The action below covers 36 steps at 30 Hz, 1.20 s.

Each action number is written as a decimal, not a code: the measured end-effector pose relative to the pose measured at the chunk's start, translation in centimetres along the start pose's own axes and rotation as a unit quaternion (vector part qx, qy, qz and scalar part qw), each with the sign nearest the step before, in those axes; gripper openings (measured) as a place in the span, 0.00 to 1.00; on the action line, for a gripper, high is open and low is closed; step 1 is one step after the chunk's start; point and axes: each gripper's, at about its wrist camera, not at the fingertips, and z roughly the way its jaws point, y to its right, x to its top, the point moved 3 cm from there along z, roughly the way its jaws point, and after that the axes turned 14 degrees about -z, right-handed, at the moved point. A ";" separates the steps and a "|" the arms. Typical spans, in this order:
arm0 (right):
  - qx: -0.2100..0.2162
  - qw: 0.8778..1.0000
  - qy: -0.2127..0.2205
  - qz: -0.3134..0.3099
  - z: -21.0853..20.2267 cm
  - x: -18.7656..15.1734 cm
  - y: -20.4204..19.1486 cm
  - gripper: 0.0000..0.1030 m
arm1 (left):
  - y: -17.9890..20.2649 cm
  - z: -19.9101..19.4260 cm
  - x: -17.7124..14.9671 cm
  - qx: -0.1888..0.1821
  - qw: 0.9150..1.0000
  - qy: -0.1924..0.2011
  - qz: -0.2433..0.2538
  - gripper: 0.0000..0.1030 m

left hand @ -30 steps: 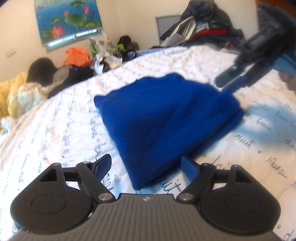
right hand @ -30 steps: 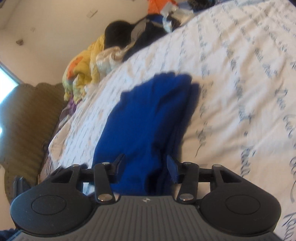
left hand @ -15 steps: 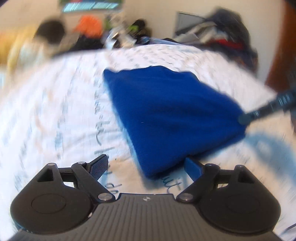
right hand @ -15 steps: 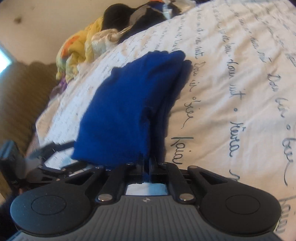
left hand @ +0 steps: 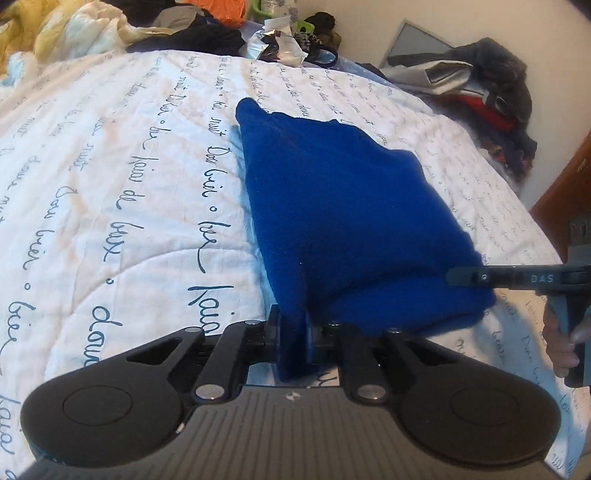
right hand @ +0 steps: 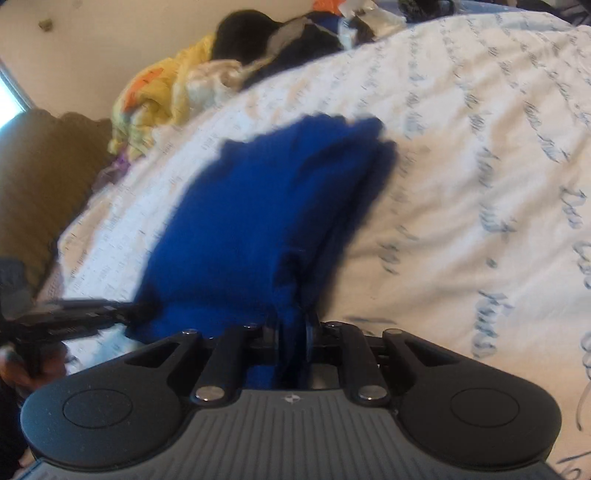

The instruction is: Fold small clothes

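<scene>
Seen from the left claw's camera: white quilt (left hand: 110, 206) printed with dark handwriting, spread well out to the left of the claw and ahead of it. Far ahead and to the left, along the bed's far edge, heaped clothes (left hand: 207, 26) in yellow, orange and black. Dead centre, left claw (left hand: 291, 332) pinched tight on the near corner of a blue cloth (left hand: 343, 221), both fingers pressed against the fabric with a fold of it caught between. Blue cloth stretching forward and to the right from that grip, lying folded on the quilt, its far tip pointed. At the cloth's right edge, right claw (left hand: 476, 277) reaching in from the right, closed on the fabric, with a hand (left hand: 561, 332) on its handle. Farther right and ahead, another pile of dark clothing (left hand: 484, 88) against the wall.

Seen from the right claw's camera, slightly blurred: left claw (right hand: 144, 308) coming in from the left, at the cloth's (right hand: 258, 229) near left corner. Straight ahead, right claw (right hand: 291, 332) narrowed onto a bunched edge of the blue cloth. To the right, bare quilt (right hand: 480, 184).
</scene>
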 end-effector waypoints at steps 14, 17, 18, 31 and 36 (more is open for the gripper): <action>-0.123 0.984 -0.011 -0.129 6.7 11.1 -0.8 0.66 | 0.2 0.4 0.1 0.004 1.000 0.007 0.002 0.21; -0.122 0.984 0.007 -0.129 8.8 9.9 2.1 0.68 | 0.1 0.3 -0.1 0.001 1.000 0.011 0.000 0.21; -0.120 0.986 0.003 -0.113 9.1 10.1 2.4 0.68 | 0.2 0.2 -0.2 0.001 1.000 0.011 0.001 0.21; -0.072 0.990 0.029 -0.114 10.1 12.2 -2.3 0.69 | 5.8 -0.1 6.5 -0.064 0.991 0.104 0.054 0.79; -0.079 0.989 0.030 -0.119 12.7 10.5 0.7 0.65 | 5.7 6.2 6.4 -0.023 0.995 0.050 0.078 0.64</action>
